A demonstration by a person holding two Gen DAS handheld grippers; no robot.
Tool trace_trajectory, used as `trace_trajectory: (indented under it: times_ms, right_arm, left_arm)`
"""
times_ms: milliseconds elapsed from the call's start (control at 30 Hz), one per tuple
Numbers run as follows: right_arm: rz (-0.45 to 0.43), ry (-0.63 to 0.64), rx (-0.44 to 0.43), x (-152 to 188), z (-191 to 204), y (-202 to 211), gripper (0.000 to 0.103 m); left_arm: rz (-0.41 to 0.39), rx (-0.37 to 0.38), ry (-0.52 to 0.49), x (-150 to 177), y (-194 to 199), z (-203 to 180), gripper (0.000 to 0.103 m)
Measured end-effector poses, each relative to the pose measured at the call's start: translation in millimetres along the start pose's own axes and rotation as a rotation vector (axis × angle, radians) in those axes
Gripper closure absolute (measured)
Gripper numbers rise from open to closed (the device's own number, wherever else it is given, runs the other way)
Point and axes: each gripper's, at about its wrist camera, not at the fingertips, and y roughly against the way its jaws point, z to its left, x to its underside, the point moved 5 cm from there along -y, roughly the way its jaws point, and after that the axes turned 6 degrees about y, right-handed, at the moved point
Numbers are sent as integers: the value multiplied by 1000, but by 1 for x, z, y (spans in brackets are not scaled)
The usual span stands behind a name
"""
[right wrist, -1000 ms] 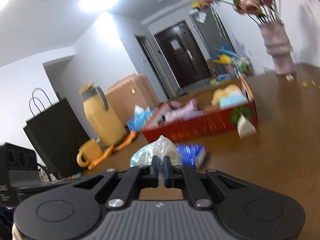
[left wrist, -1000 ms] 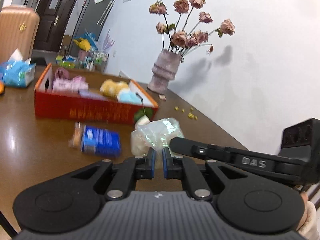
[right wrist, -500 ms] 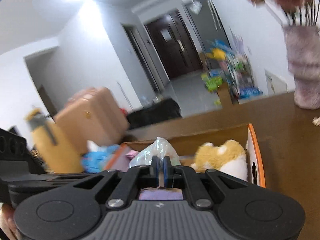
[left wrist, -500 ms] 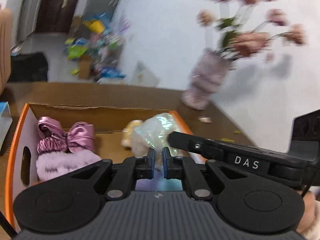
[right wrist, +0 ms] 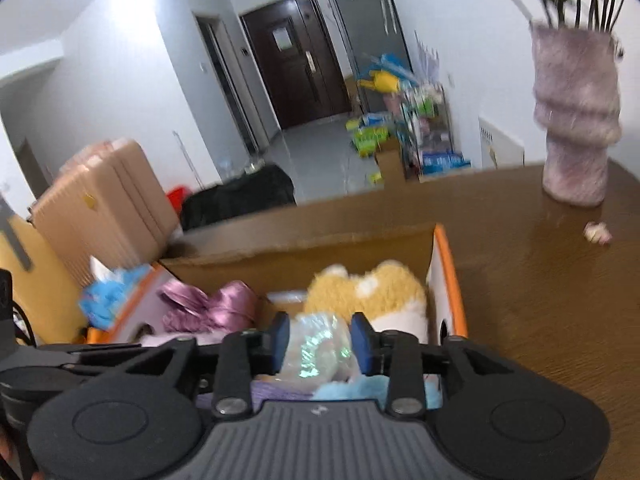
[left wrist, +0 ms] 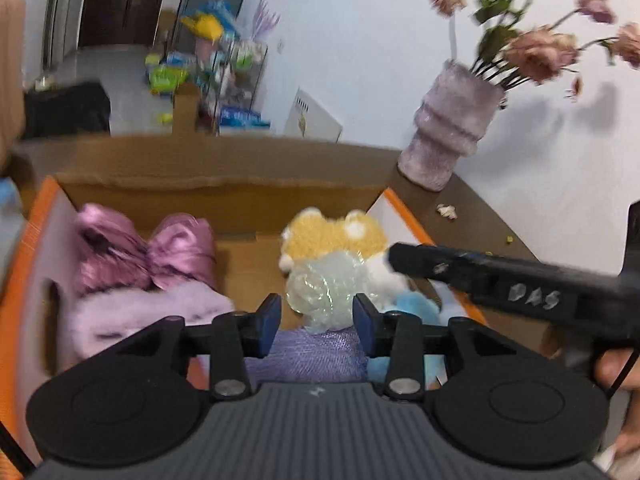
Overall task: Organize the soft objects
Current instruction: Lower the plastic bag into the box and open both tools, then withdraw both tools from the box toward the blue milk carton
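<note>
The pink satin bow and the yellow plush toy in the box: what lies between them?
Left wrist view: only bare cardboard floor of the box between the pink satin bow and the yellow plush toy.

Below the jaws of the left gripper [left wrist: 316, 316], its body hides the near part of the purple cloth [left wrist: 312, 354] and the blue plush [left wrist: 416, 310]. Above the jaws, the flowers [left wrist: 536, 52] are blurred and cut off by the top edge.
</note>
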Motion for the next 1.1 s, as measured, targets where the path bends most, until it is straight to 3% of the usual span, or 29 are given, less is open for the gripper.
trace_trajectory:
  times_ms: [233, 333, 500, 633, 733, 800, 900, 1100]
  right_arm:
    - [-129, 81, 15, -20, 19, 109, 57]
    - [-171, 123, 30, -13, 27, 157, 48]
    - [-216, 151, 53, 3, 38, 203, 45]
    - [-283, 181, 56, 47, 58, 240, 36]
    - [-311, 212, 64, 99, 75, 265, 32]
    - [-310, 224, 42, 135, 85, 275, 27]
    - [-280, 203, 37, 184, 94, 283, 27]
    - [-251, 139, 22, 246, 106, 295, 26]
  left_arm:
    - [-190, -134, -89, 1, 131, -14, 55]
    - [-249, -177, -120, 14, 178, -17, 45]
    - [-308, -268, -158, 41, 220, -20, 34]
    - [-391, -333, -201, 96, 250, -22, 23]
    - [-399, -310, -217, 153, 266, -22, 22]
    - [-384, -274, -185, 189, 273, -18, 19]
    - [-363, -279, -145, 233, 281, -12, 19]
    - [-283, -280, -20, 285, 279, 8, 16]
